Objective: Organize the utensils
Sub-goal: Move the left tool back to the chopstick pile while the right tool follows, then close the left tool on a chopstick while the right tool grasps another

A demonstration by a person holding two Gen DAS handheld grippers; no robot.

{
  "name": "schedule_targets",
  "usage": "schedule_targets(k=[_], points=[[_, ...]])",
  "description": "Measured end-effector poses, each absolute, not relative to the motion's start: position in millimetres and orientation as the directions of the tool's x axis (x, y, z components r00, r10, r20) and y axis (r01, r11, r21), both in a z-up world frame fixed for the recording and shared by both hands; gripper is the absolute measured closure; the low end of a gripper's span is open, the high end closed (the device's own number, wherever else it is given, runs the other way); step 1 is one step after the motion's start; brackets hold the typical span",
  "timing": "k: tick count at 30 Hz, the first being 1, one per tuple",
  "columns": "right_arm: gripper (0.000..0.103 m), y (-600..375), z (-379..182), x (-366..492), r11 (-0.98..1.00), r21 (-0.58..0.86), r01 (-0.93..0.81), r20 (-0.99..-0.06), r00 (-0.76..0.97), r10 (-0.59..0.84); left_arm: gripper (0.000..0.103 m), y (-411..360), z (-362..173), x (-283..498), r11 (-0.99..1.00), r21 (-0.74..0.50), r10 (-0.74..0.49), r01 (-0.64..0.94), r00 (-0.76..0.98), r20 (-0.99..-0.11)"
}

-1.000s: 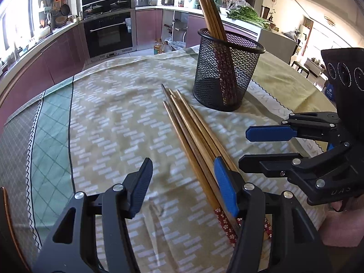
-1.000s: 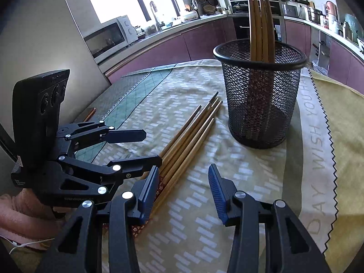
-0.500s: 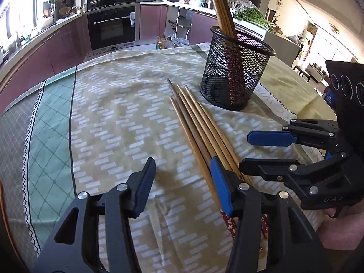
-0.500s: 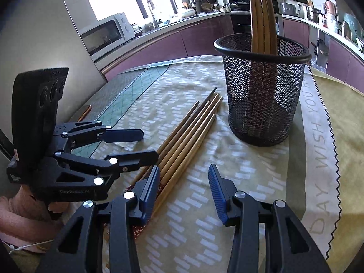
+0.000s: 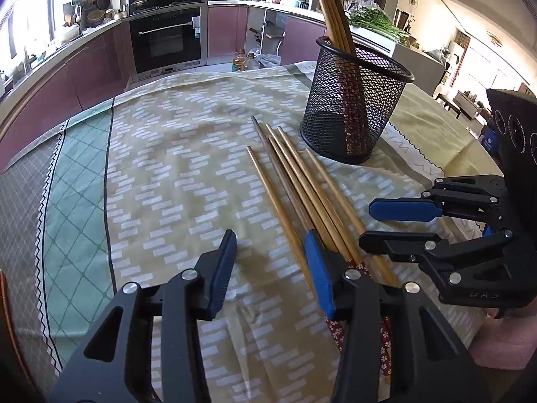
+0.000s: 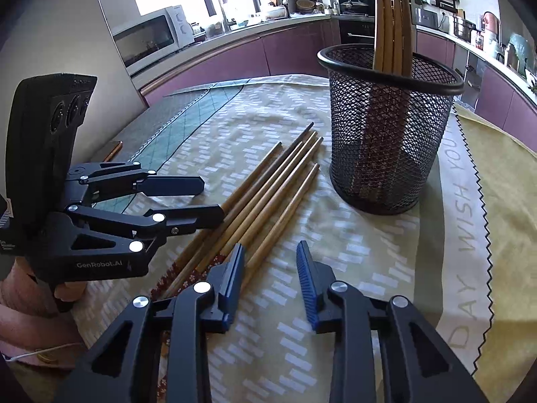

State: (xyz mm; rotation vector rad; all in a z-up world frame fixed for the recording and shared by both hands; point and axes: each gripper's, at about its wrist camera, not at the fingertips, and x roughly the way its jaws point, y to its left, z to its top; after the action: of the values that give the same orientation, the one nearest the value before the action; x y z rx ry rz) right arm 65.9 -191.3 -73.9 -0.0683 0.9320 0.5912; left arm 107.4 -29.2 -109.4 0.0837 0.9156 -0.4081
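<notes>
Several wooden chopsticks (image 5: 295, 181) with red patterned ends lie side by side on the tablecloth, also in the right wrist view (image 6: 268, 194). A black mesh holder (image 5: 352, 104) (image 6: 386, 127) stands upright past their tips with several chopsticks in it. My left gripper (image 5: 272, 268) is open and empty; its right finger hides the chopsticks' handle ends. My right gripper (image 6: 270, 278) is open and empty, just right of the chopstick bundle. Each gripper shows in the other's view, the right one (image 5: 399, 221) and the left one (image 6: 198, 201).
A patterned tablecloth (image 5: 167, 168) covers the table, with a green checked band (image 5: 77, 194) at the left and a yellow cloth (image 6: 510, 218) at the right. Kitchen counters and an oven (image 5: 167, 40) stand behind the table.
Both grippers have drawn a little closer to the chopsticks and the holder. Both stay open. The chopsticks and holder have not moved.
</notes>
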Motion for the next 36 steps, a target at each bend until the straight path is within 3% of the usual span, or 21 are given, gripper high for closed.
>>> schedule_targets(k=[10, 13, 20, 30, 36], points=[[0.084, -191, -74, 72, 0.857, 0.174, -0.485, -0.786, 0.456, 0.418, 0.066, -32, -111, 114, 0.919, -0.082, -0.294, 0.385, 0.532, -0.794], [0.084, -190, -75, 75, 0.862, 0.181, -0.474, -0.781, 0.463, 0.419, 0.074, -35, -112, 118, 0.924, -0.057, -0.272, 0.379, 0.543, -0.795], [0.095, -202, -78, 82, 0.867, 0.276, -0.415, -0.762, 0.455, 0.461, 0.094, -26, -112, 121, 0.938, -0.096, -0.276, 0.333, 0.549, -0.789], [0.097, -217, -63, 76, 0.835, 0.353, -0.422, -0.693, 0.482, 0.537, 0.095, -21, -100, 102, 0.927, -0.148, -0.329, 0.344, 0.56, -0.76], [0.097, -206, -61, 76, 0.818, 0.341, -0.464, -0.699, 0.456, 0.55, 0.095, -31, -101, 95, 0.908, -0.155, -0.36, 0.389, 0.536, -0.763]])
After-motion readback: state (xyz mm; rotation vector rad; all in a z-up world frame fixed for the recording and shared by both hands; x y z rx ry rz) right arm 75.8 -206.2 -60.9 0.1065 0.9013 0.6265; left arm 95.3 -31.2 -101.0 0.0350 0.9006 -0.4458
